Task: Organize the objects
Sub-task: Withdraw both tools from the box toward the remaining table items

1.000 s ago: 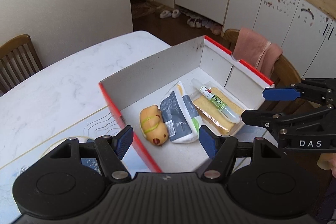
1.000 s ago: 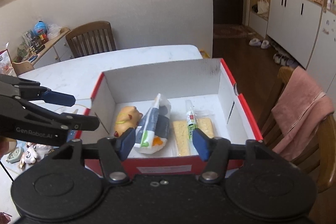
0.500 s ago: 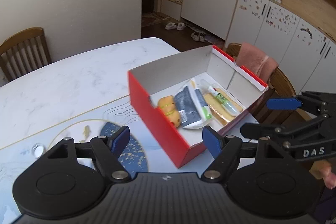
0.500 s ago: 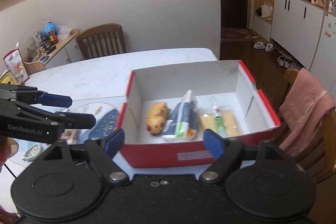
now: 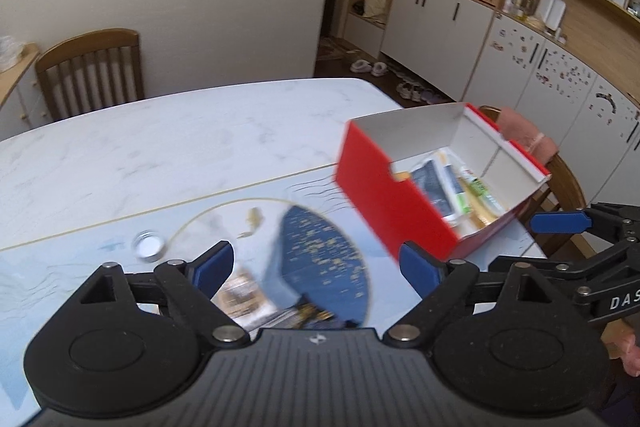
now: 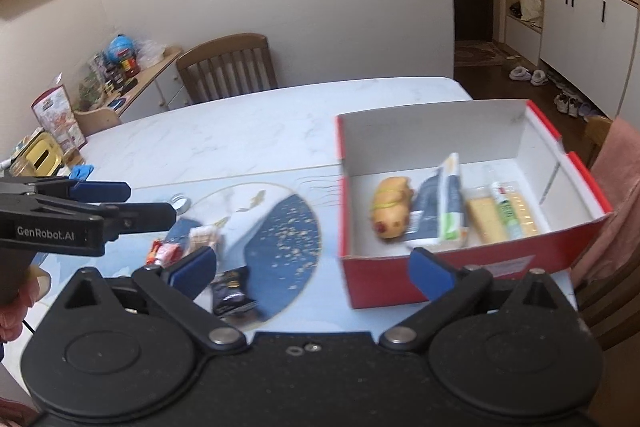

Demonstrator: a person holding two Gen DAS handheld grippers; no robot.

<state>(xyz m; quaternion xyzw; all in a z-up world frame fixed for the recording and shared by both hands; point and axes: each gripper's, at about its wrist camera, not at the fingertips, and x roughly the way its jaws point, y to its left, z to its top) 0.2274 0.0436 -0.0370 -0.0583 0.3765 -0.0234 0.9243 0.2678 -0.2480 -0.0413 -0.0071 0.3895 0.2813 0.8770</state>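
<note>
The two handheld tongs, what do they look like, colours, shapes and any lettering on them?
Both are matte black plastic. Each has a ribbed body, two round discs with silver pivot screws, and angular linkage arms ending in blue pads. The left tongs carry white "GenRobot.AI" lettering on the side; the right tongs show white "DAS". Bare fingers show at the picture edges; no sleeve is visible, and a thin dark cable runs below the left handle.

Red box (image 6: 472, 263) open, upright; toy, packets, tube inside.
</note>
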